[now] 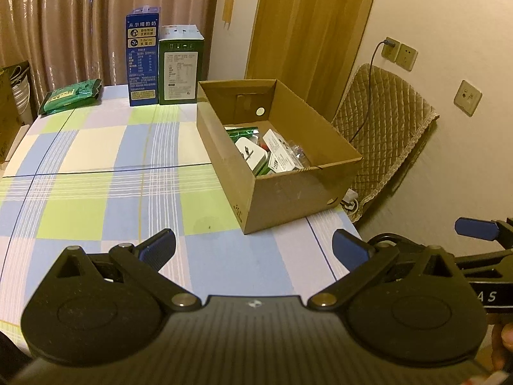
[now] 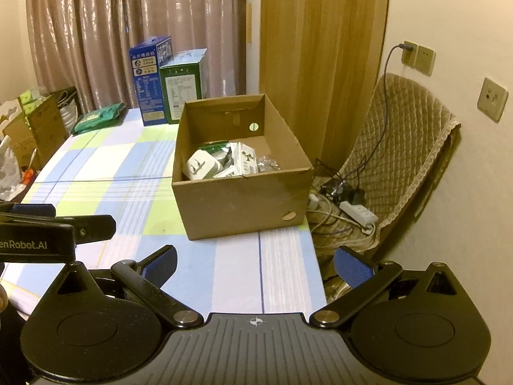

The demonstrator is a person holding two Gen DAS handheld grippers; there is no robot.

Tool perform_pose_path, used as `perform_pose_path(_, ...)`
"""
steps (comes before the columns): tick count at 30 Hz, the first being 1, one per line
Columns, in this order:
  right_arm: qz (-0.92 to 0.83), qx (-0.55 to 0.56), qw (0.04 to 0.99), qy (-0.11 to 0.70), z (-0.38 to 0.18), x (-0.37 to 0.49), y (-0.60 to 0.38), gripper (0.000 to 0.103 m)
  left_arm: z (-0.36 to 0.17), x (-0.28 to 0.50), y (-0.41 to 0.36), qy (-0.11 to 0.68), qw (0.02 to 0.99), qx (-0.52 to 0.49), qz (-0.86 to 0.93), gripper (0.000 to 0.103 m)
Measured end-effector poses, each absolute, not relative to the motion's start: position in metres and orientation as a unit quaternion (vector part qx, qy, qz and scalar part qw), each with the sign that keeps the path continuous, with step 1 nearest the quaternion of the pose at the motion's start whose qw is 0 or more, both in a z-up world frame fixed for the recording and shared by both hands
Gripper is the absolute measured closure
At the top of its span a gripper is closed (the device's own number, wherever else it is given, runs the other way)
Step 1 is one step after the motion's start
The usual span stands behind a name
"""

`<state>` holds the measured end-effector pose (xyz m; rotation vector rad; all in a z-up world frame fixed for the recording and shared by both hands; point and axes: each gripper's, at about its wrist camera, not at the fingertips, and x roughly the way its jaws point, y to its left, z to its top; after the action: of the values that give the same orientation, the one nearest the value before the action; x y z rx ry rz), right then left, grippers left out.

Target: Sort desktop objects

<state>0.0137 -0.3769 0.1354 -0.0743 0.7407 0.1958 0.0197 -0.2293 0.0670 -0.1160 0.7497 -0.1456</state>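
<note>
At the far left of the table (image 1: pixel 96 192), a soft green crinkled packet (image 1: pixel 69 96) is lying flat on the checked cloth of pale blue, green and cream squares, which is covering the whole top smoothly. Next along the back edge, a tall blue carton (image 1: pixel 143 57) and a shorter dark green carton (image 1: pixel 180 65) are standing upright, touching side by side in front of glossy pleated curtains (image 1: pixel 80 16). To their right, an open brown cardboard box (image 1: pixel 288 192) is sitting near the table's right edge, its plain matte walls rising around a jumble of small goods: a white rounded plug adapter (image 2: pixel 200 165), white printed packs (image 1: pixel 282 150) and a green wrapper (image 1: pixel 242 133), all lying inside at the bottom. Right of the table, a quilted beige chair cover (image 1: pixel 384 122) is hanging by the wall, with a white power strip (image 2: pixel 359 213) and tangled cables lying beneath it. The left gripper (image 1: pixel 253 250) is hovering over the bare near part of the cloth with its blue ribbed pads spread wide and nothing between them. The right gripper (image 2: pixel 255 264) is likewise standing wide apart and empty, hanging over the table's near right corner, with the box directly ahead of it.
</note>
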Motion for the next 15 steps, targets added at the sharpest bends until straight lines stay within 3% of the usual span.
perform_pose_path(15,0.094,-0.030,0.923,0.373,0.1262,0.0156,-0.3761,0.002,0.0610,0.0222,-0.2262,0.372,0.924,-0.061,-0.066,0.001)
